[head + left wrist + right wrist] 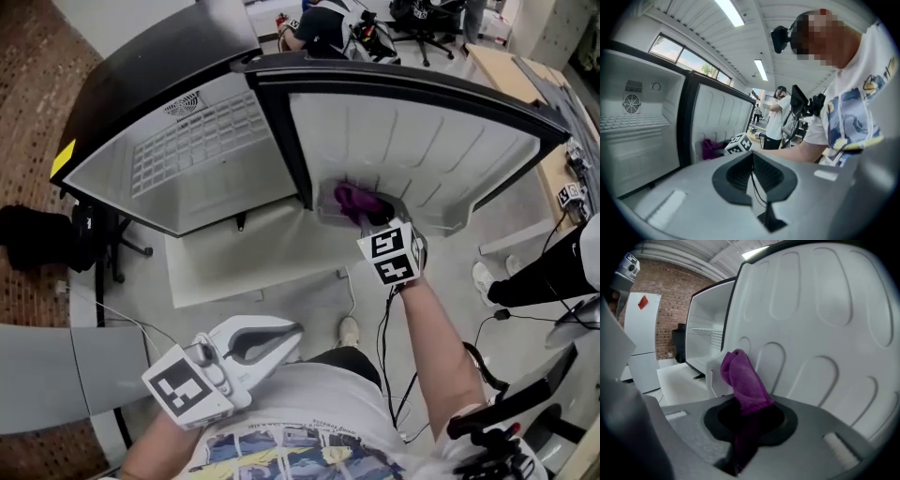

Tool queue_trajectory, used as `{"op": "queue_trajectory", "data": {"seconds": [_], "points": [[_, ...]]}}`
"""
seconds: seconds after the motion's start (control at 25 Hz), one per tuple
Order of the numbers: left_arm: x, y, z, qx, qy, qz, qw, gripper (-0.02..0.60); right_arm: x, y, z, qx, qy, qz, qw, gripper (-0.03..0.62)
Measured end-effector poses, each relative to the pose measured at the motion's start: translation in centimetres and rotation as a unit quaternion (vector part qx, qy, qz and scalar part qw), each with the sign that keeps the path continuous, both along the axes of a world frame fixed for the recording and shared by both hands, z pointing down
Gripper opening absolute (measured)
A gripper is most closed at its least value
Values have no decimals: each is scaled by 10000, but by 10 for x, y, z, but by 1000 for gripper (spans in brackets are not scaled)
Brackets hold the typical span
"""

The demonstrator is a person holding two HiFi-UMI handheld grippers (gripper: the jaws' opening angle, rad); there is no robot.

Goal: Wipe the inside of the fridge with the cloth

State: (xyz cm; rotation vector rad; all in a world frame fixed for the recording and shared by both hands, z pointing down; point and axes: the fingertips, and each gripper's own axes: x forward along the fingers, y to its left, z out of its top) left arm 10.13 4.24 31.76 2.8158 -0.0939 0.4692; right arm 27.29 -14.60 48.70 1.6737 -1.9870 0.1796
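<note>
Fridge cabinet [187,150] left, open door [450,159] right, cloth [354,200] in right gripper [373,217] at door's inner face (perhaps touching)

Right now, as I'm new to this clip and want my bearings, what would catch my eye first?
The purple cloth clamped in the right hand-held gripper, low at the white inside of the open fridge door. Left of it gapes the white fridge cabinet; the left hand-held gripper hangs shut near the person's shirt.
</note>
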Motion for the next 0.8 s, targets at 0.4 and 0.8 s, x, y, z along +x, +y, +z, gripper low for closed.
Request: {"op": "queue_trajectory", "data": {"seconds": [0.4,0.8], "points": [[42,16,0,-41,80,575,9983,6,73,42,0,-151,551,692,9960,54],[78,27,2,-92,170,1022,9946,6,123,76,-7,-234,1280,1206,9841,54]]}}
